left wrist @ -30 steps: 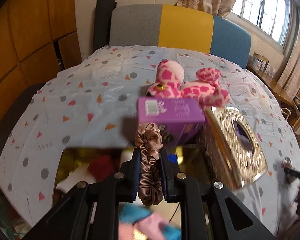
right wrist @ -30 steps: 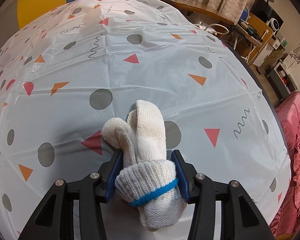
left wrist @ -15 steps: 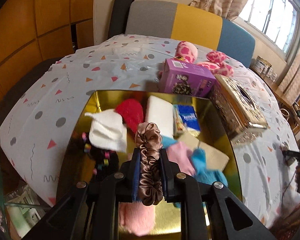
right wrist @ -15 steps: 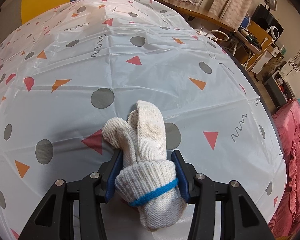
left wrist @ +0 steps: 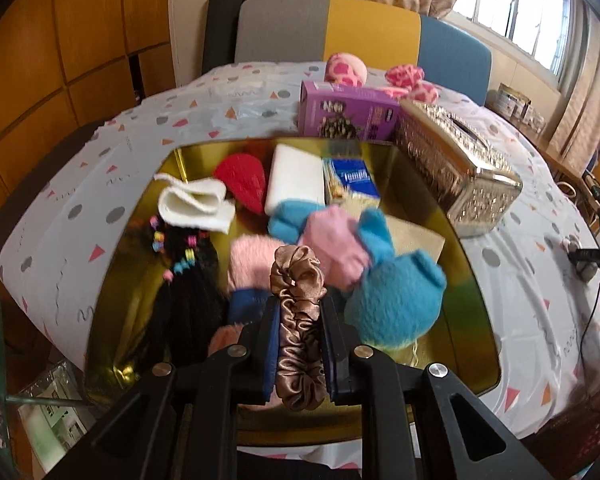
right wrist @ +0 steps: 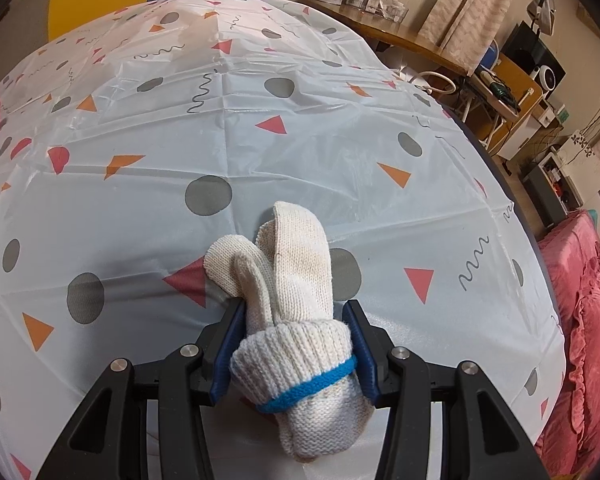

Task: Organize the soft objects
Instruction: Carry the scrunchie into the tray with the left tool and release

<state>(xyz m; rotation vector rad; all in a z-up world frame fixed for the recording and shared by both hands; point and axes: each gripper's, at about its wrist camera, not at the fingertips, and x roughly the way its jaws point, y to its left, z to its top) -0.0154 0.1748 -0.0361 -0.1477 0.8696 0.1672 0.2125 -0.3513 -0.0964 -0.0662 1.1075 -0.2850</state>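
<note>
I have the left gripper point(left wrist: 299, 322) over the gold tray point(left wrist: 476, 300), jaws clamped on a brown scrunchie point(left wrist: 299, 320) above the pile of soft things. The step in hand looks like dropping it in; next I need to lower and open. My right gripper point(right wrist: 298, 344) grips a white glove point(right wrist: 296, 300) over the table point(right wrist: 260, 128), awaiting its turn.

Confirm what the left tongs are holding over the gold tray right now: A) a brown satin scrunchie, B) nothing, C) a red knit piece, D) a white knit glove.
A: the brown satin scrunchie sits pinched between the left tongs, above the gold tray.
</note>
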